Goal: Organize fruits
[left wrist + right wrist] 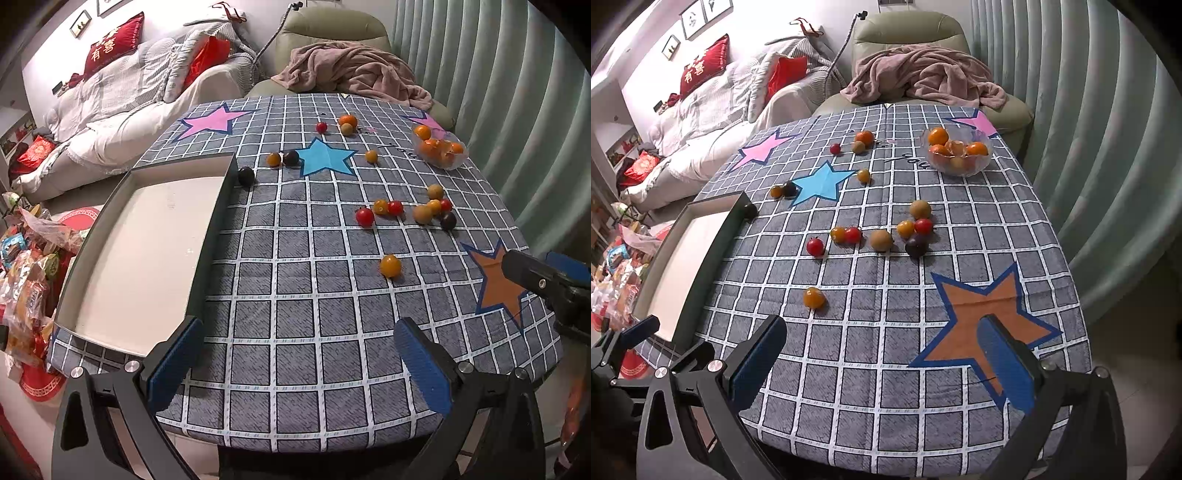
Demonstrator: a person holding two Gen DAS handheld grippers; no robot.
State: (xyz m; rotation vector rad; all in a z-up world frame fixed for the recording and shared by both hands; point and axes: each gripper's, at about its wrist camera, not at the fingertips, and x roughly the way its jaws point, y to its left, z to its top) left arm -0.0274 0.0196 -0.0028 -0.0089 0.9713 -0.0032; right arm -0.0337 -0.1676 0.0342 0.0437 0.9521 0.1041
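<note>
Both your left gripper [299,365] and right gripper [882,363] stand wide apart, empty; the nearest yellow cherry tomato [813,297] lies ahead-left of the right fingers, nearer that hand.

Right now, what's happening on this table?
Fruit sorting has not really begun. Both grippers, left and right, hover over the near edge of the table with jaws wide open, holding nothing. Small fruits lie scattered on the checked cloth, the nearest a yellow one. The tray on the left is empty; a dark fruit sits against its far corner. The glass bowl at the far right already holds orange fruits.
</note>
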